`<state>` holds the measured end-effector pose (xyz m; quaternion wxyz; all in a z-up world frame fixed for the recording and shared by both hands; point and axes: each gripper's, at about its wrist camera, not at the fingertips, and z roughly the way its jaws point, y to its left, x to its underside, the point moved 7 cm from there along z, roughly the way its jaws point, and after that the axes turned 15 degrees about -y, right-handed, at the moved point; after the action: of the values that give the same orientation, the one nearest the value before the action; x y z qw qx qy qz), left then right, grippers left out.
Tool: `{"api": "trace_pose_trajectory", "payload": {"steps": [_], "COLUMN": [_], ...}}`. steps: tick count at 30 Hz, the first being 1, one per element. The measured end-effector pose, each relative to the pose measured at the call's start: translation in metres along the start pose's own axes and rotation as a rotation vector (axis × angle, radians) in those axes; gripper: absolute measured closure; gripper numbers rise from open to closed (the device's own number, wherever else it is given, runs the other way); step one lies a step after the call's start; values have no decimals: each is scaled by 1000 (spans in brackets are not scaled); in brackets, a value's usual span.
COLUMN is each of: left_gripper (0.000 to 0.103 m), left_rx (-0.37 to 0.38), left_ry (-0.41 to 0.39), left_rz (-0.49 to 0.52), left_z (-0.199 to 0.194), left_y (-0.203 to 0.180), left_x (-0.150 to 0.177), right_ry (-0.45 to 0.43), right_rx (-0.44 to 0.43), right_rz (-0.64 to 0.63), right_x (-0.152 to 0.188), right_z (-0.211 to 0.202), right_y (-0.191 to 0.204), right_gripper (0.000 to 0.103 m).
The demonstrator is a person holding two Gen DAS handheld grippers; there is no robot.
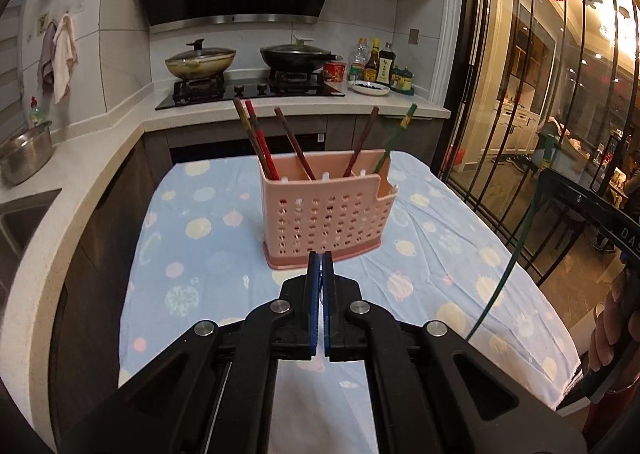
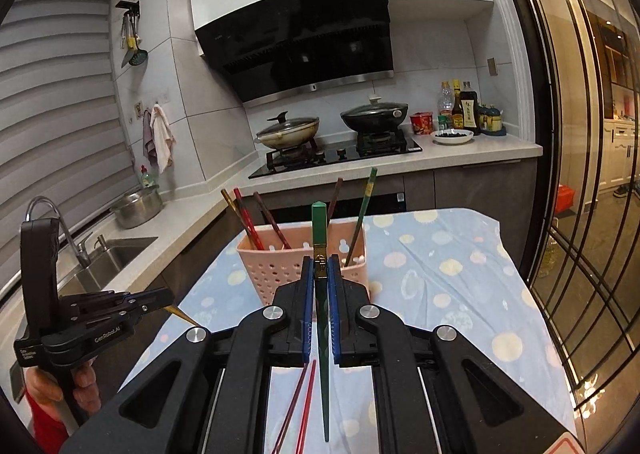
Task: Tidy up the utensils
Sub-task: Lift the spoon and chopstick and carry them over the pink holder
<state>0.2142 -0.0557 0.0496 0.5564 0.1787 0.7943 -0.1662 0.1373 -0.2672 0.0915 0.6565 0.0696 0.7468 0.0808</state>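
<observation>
Both wrist views face the stove (image 1: 256, 88) across the pink caddy (image 2: 296, 260).

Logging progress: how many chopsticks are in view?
9: five in the holder, a green one in the right gripper, two on the cloth beneath it, one gold tip at the left gripper. Others may be hidden.
</observation>
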Motion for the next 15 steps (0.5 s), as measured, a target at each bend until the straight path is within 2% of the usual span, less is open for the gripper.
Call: {"api": "trace_pose_trajectory", "payload": {"steps": [9, 15], "left_gripper": [102, 102], "left_rx": [-35, -72], "left_ry": [-103, -140], "left_rz": [28, 43], "left_z": [26, 52], "left_y": [18, 29], "left_x": [-80, -117], "right_ry": [-110, -179], "right_rx": [-34, -34], "right_rz": [29, 53], "right_x": [-77, -120], "right_z": [49, 91], "right_y": [7, 13], "right_gripper": [96, 96]}}
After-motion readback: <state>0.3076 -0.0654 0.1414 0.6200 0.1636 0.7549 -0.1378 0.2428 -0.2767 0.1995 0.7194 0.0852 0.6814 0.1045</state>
